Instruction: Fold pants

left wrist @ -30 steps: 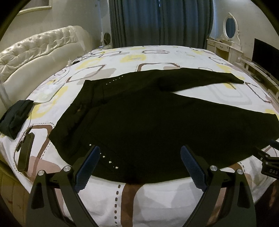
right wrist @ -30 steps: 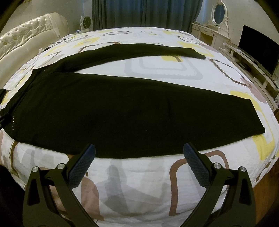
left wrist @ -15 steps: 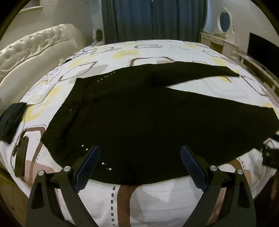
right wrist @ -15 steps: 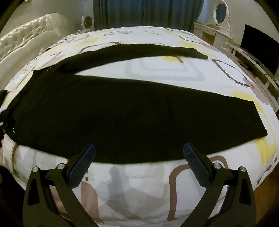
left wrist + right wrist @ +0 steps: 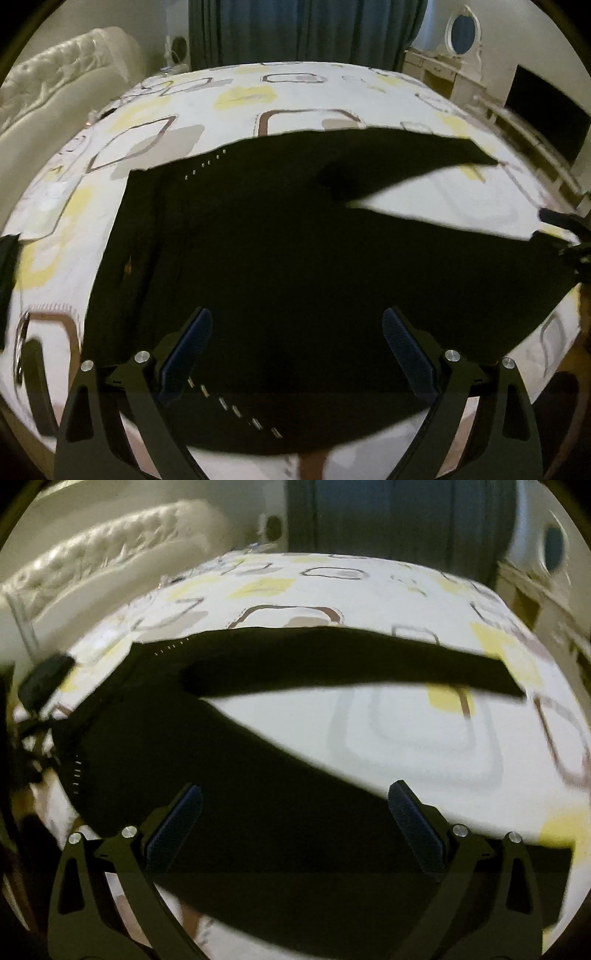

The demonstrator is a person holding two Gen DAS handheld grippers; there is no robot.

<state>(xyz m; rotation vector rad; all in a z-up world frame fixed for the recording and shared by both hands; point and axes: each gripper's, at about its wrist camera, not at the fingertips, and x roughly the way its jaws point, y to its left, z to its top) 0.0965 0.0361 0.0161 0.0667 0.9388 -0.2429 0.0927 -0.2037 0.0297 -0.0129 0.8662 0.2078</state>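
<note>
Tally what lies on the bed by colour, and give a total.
Black pants: 1
Dark folded cloth at the bed's left edge: 1
Total: 2

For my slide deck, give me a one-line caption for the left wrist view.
Open left gripper over black pants spread legs apart on a patterned bed, waistband end nearest.

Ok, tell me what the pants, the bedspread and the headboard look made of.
Pants: matte black woven or knit cloth, lying limp and flat, with small metal-looking studs. Bedspread: soft printed fabric, likely cotton, no shine. Headboard: glossy cream tufted upholstery, leather or imitation, judging by the highlights.
</note>
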